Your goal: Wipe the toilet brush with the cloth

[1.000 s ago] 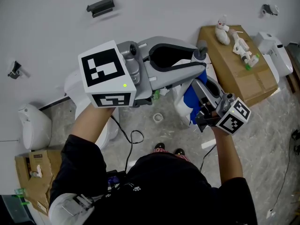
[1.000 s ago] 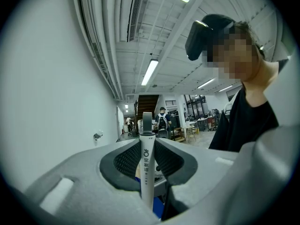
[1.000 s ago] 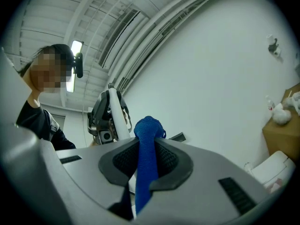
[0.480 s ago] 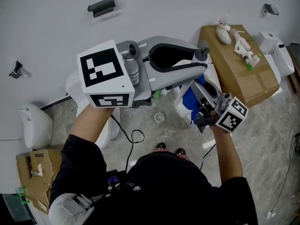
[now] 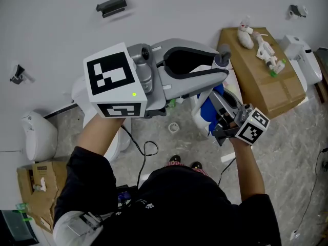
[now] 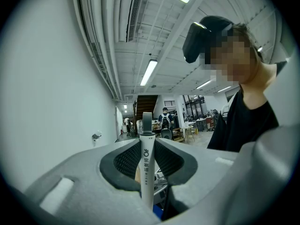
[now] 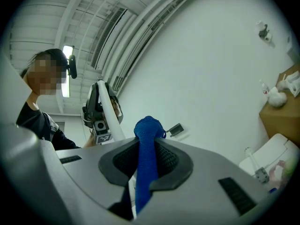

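The toilet brush's white handle (image 6: 146, 168) stands upright between the pads of my left gripper (image 6: 146, 175), which is shut on it; its grey cap (image 6: 147, 121) sticks out above the jaws. In the head view my left gripper (image 5: 218, 68) reaches to the right with the grey cap (image 5: 221, 58) at its tips. My right gripper (image 7: 145, 172) is shut on a bunched blue cloth (image 7: 146, 144). Seen from the head, the cloth (image 5: 207, 109) hangs just below the left jaws, with the right gripper (image 5: 219, 106) beside it. The brush head is hidden.
A cardboard box (image 5: 266, 81) with small white items on top stands at the right, next to a white fixture (image 5: 302, 60). Another white fixture (image 5: 38, 137) sits at the left. A floor drain (image 5: 173, 128) and a black cable (image 5: 146, 152) lie below.
My right gripper with the cloth has sunk a little beneath the left jaws. The left gripper and the brush handle have kept still.
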The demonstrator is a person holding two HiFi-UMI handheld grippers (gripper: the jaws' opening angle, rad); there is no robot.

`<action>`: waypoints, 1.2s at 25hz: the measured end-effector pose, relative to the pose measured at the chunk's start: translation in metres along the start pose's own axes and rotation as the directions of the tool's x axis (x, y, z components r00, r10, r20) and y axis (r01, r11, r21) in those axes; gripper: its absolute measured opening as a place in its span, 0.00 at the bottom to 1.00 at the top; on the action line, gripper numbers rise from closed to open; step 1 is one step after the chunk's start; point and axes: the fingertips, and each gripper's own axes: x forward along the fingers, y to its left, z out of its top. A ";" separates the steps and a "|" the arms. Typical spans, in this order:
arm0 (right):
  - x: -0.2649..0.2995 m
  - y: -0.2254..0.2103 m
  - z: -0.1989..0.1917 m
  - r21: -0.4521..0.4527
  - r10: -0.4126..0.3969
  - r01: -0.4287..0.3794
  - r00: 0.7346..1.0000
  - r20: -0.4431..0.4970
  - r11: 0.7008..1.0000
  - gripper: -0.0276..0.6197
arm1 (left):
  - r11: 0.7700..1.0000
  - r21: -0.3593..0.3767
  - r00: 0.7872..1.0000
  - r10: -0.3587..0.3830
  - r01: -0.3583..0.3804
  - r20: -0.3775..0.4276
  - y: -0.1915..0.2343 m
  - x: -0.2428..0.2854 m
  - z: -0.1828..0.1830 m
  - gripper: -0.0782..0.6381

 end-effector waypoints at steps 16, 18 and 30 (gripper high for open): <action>0.000 -0.021 -0.033 0.029 -0.033 0.035 0.998 -0.053 0.999 0.14 | 1.000 -0.004 1.000 0.002 -0.002 0.009 0.000 0.000 -0.001 0.24; -0.001 -0.023 -0.035 0.043 -0.036 0.039 0.998 -0.053 0.998 0.14 | 1.000 -0.003 1.000 0.002 -0.002 0.010 0.000 0.000 0.000 0.24; -0.002 -0.034 -0.050 0.091 -0.058 0.065 0.995 -0.075 0.994 0.14 | 1.000 -0.005 1.000 0.000 0.000 0.015 -0.001 0.000 0.004 0.24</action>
